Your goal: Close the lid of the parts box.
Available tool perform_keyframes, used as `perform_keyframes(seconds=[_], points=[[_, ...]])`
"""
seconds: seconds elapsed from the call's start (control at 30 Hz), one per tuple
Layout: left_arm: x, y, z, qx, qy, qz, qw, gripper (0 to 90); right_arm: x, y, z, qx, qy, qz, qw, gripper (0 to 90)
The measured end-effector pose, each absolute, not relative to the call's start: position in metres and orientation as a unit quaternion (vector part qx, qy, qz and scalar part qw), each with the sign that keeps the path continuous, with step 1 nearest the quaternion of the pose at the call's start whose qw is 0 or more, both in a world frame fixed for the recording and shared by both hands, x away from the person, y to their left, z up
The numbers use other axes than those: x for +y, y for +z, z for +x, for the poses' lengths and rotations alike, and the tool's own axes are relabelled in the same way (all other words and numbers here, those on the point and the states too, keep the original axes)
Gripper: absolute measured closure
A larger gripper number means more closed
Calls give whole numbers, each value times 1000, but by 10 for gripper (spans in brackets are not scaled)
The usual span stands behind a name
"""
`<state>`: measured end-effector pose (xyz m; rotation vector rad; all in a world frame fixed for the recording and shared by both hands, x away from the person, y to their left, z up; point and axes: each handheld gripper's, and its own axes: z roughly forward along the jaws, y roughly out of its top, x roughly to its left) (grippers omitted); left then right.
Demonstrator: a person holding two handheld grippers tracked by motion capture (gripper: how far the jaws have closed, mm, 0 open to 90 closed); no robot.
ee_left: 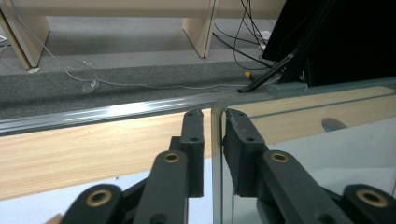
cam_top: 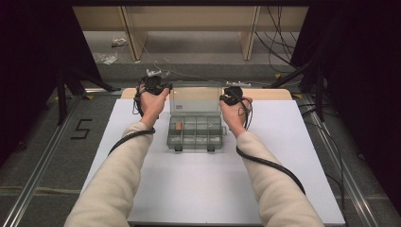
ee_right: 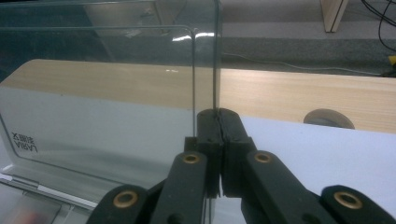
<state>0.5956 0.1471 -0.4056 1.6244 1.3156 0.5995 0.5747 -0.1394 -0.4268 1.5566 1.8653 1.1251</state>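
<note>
High view | lid (cam_top: pixel 196 99) upright | right fingers (ee_right: pixel 219 140) clamp edge | left fingers (ee_left: pixel 212 149) straddle edge

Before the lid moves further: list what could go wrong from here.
1. The left gripper straddles the clear lid's edge with a visible gap, so that side could slip.
2. The right gripper alone pinches the other edge; uneven force might twist the lid or drag the organizer box.

a white table top (cam_top: pixel 198 189) with a pale wood far edge (cam_top: pixel 276 93) fills the middle of the high view. grey carpet floor (cam_top: pixel 42 156) lies around it, a taped "5" (cam_top: pixel 81 128) at left. light wooden furniture legs (cam_top: pixel 248 33) stand at top, black cables (cam_top: pixel 279 42) trail upper right, dark curtains (cam_top: pixel 28 56) flank both sides.
</note>
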Motion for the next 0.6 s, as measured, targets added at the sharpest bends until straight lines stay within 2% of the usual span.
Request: perform_keyframes(seconds=[0.17,0.6], points=[[146,-405,595,533,249,663,463,848,-139,-426,574,681,409,562,230,892],[146,-402,590,539,249,660,462,868,-143,-424,574,681,415,564,215,870]])
